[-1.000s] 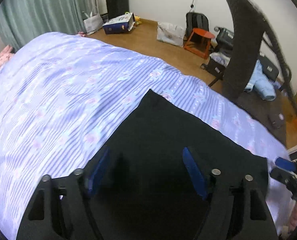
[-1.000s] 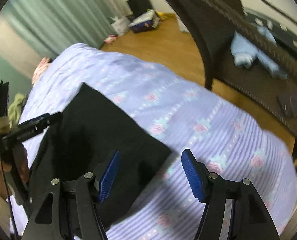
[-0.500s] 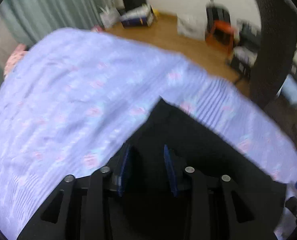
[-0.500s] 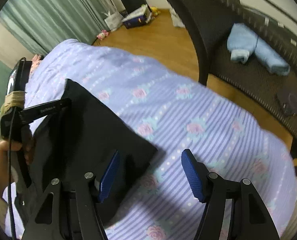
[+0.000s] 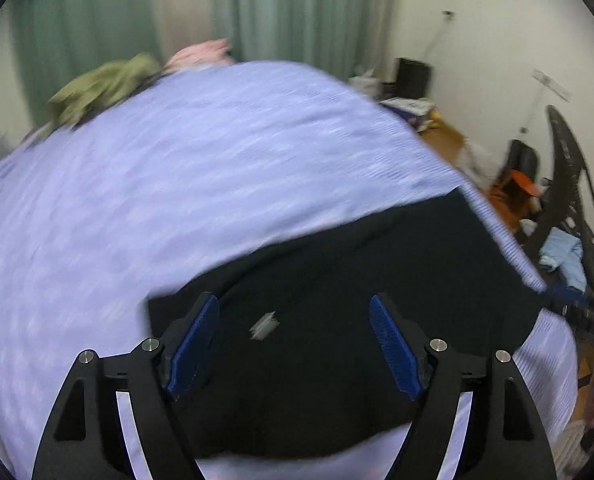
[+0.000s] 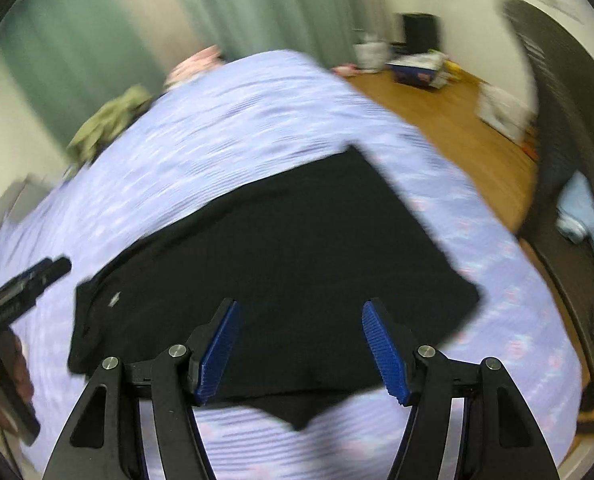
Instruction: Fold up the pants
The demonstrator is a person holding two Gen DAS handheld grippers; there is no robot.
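Black folded pants lie flat on the lilac striped bed cover, a small white tag showing near their left end. My left gripper hovers over that end with its jaws opening and nothing between the blue pads. In the right wrist view the pants spread below my right gripper, which stands open above their near edge and holds nothing. The left gripper and the hand holding it show at that view's left edge.
A green garment and a pink one lie at the bed's far end by green curtains. To the right are wooden floor, a dark mesh chair, light blue clothes and bags along the wall.
The left jaws narrowed over the pants, then spread wide, and that gripper pulled away to the left end and rolled. The right gripper rose and rolled, still open. Both views now face the curtains.
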